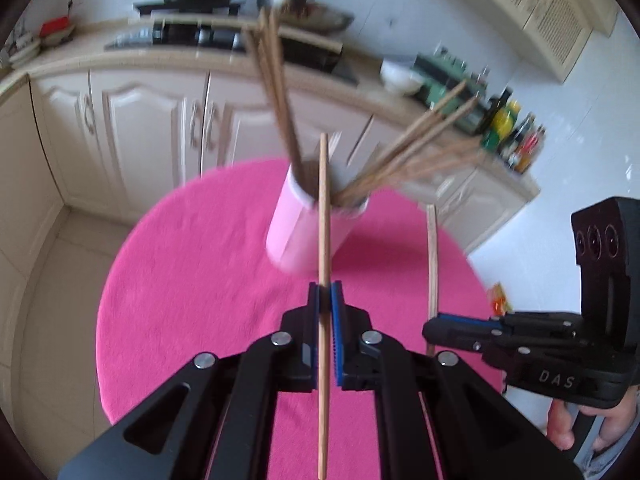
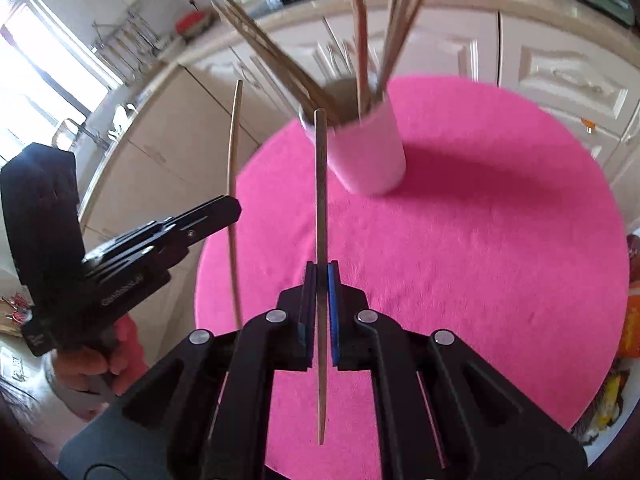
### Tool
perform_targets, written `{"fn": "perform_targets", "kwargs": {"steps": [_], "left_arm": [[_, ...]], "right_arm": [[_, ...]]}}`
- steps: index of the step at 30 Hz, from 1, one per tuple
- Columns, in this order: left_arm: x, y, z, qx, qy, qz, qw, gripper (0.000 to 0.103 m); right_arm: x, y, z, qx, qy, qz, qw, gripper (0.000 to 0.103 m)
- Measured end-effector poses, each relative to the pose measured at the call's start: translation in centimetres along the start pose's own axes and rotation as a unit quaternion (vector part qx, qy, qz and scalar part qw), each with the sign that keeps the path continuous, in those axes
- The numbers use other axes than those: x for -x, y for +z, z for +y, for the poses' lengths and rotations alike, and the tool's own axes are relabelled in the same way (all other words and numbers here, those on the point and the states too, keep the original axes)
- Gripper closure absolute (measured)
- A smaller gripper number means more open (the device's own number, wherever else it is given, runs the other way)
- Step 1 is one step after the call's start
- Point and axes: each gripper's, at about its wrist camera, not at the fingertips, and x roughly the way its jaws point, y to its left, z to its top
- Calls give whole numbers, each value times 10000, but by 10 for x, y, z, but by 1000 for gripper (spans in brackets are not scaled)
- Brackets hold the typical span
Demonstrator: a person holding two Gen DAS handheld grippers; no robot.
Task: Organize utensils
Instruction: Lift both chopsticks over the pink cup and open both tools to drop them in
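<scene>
Your left black two-finger gripper (image 1: 325, 300) is squeezed tight on one long pale wooden chopstick (image 1: 323, 240). Its blue pads (image 1: 337, 312) press the stick from both sides. You hold the stick near its middle. One end sticks out past the fingertips toward the cup, and the other end runs back between the black arms toward the camera.

Just past that stick's far end stands the tall pink round cup (image 1: 296, 228) on the round bright pink fuzzy cloth (image 1: 192, 280). The cup is full of brown wooden chopsticks (image 1: 280, 92). Some lean to the left and some fan out to the right. In your left camera the held stick's tip lines up with the cup's rim, but it is blurry, so you cannot tell if it touches.

Your right black two-finger gripper (image 2: 321, 276) is squeezed tight too. It holds a second long wooden chopstick (image 2: 320, 200) between its pads, also near the middle. The tip points up at the near rim of the pink cup. The stick lies in front of the cup, not inside it.

Both grippers are side by side, near each other, above the pink cloth. Each camera can see the other gripper and its stick. Behind the cloth are cream kitchen cupboards (image 1: 132, 128).
</scene>
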Motion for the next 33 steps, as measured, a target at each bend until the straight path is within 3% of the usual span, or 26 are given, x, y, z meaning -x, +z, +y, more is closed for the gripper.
{"fn": "perform_targets", "kwargs": {"steps": [5,10,18,22,27,33], "left_arm": [[11,31,-18,-55,-155,-685,9975,97],[18,71,-29,-100,-258,-1319,9909,97],[17,118,-25,-64,-198,-2348,9718,97],[3,126,-18,0,-144,-2508,9679,97],[-21,128,-10,23,-134,-2534,9673,97],[-43,118,-6,6,-138,-2433,9698,97]], "right_arm": [[28,28,13,152,16,-700,9974,97],[55,69,30,239,-28,-1670,9857,97],[71,102,51,276,-619,-3249,9433,97],[58,114,46,305,-865,-3519,9315,97],[41,119,43,495,-992,-3600,9263,97],[23,115,41,690,-1056,-3464,9296,97]]}}
